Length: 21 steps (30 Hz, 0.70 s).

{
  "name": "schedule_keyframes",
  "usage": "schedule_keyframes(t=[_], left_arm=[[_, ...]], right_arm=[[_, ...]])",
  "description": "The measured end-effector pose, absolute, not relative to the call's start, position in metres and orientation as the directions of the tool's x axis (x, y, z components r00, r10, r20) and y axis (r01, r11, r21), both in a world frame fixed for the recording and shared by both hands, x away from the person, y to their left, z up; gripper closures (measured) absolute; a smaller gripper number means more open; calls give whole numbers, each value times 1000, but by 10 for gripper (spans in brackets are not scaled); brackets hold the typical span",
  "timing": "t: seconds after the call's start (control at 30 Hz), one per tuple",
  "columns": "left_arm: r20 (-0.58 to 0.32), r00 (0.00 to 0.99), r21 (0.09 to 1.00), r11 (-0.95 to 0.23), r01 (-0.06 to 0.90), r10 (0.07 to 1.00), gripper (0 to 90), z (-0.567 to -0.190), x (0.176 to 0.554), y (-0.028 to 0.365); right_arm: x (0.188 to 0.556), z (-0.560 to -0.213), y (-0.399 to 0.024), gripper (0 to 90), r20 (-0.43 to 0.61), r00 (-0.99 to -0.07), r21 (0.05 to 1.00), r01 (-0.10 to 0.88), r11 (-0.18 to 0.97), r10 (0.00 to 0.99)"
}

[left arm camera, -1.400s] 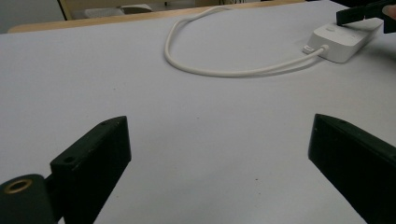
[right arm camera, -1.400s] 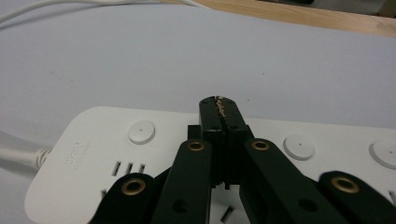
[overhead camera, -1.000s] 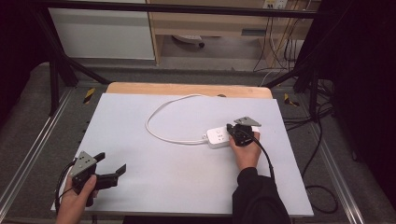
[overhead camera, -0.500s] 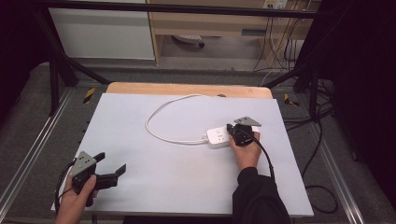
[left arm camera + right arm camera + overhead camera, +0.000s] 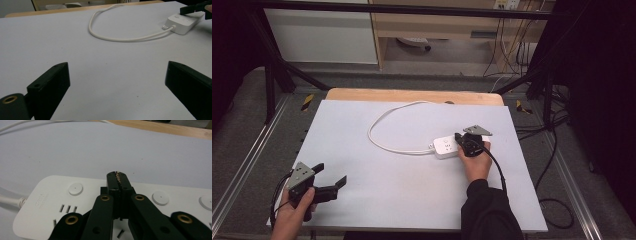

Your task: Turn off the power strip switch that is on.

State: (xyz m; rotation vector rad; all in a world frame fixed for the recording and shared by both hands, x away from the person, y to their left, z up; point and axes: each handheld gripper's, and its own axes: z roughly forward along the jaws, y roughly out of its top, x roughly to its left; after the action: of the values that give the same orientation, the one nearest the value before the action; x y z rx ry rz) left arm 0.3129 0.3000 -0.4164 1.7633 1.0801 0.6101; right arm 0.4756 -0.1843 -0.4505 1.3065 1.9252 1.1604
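Power strip (image 5: 447, 146) lies on the table (image 5: 412, 200), right of centre; its cable (image 5: 382, 120) leaves its left end, loops leftward and back toward the table's far edge; right gripper (image 5: 460, 137) sits over the strip's right part, jaws together above its top face; left gripper (image 5: 332, 179) at the near left corner, well apart from strip and cable.

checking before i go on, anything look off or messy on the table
Nothing stands out. The white power strip lies flat on the table, its cable in a loose loop. The right gripper, shut, is over the strip; the left gripper is open, well apart.
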Motion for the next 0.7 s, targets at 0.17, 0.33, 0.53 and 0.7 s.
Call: schedule_keyframes(t=[0.17, 0.33, 0.53, 0.7], left_arm=[[-60, 486, 903, -161, 399, 872, 58, -416, 313, 300], [-57, 487, 903, -162, 397, 871, 58, -416, 313, 301], [-58, 485, 902, -163, 400, 872, 58, -416, 313, 301], [-58, 486, 902, -163, 401, 872, 58, -417, 314, 301]], right_arm=[[475, -451, -184, 900, 43, -385, 873, 463, 153, 922], [475, -451, -184, 900, 38, -385, 874, 461, 156, 922], [474, -452, -186, 900, 49, -373, 879, 457, 138, 927], [474, -451, -187, 900, 47, -372, 874, 464, 142, 927]])
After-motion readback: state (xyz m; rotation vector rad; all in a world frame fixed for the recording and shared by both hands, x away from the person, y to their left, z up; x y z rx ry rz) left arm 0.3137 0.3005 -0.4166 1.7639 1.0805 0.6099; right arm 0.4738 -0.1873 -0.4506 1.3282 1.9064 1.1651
